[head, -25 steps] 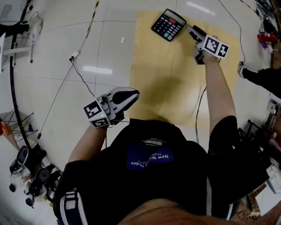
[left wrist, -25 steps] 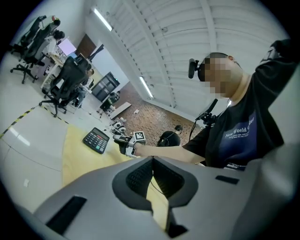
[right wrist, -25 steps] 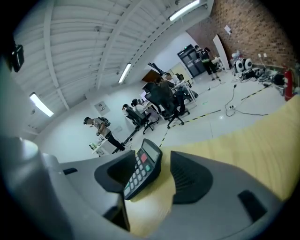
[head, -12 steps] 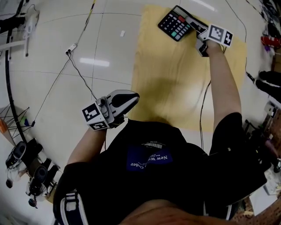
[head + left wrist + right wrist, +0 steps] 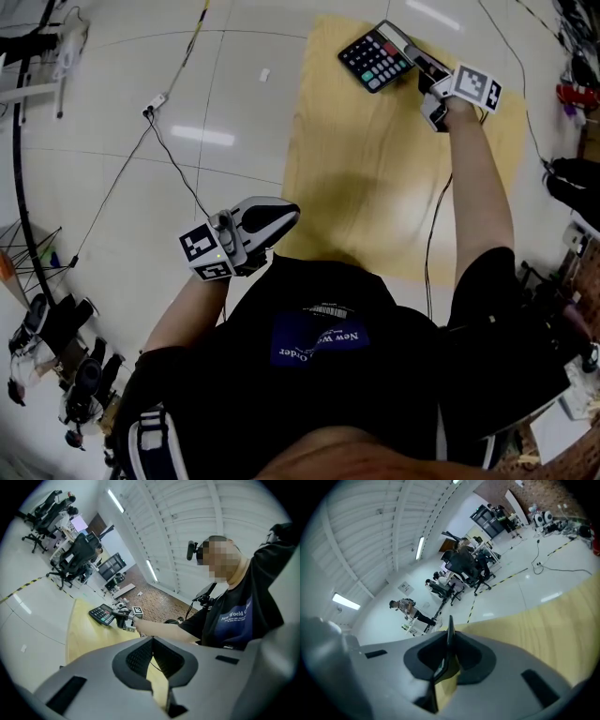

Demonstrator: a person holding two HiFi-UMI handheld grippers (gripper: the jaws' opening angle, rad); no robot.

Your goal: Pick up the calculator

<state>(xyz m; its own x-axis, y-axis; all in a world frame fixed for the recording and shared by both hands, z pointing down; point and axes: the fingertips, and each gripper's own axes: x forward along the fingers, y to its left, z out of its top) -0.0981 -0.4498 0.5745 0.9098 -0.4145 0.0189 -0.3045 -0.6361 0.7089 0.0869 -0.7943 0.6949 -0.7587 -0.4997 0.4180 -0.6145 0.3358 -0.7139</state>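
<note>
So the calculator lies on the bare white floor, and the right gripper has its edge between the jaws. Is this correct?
Not quite. The calculator lies on the yellow mat, not on the bare floor; the head view shows it. The rest holds: the right gripper has its edge between the jaws, which are closing on it.

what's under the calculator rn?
The yellow mat lies under the calculator; the patch directly beneath is covered. The right gripper is closing its jaws with the calculator's edge between them.
</note>
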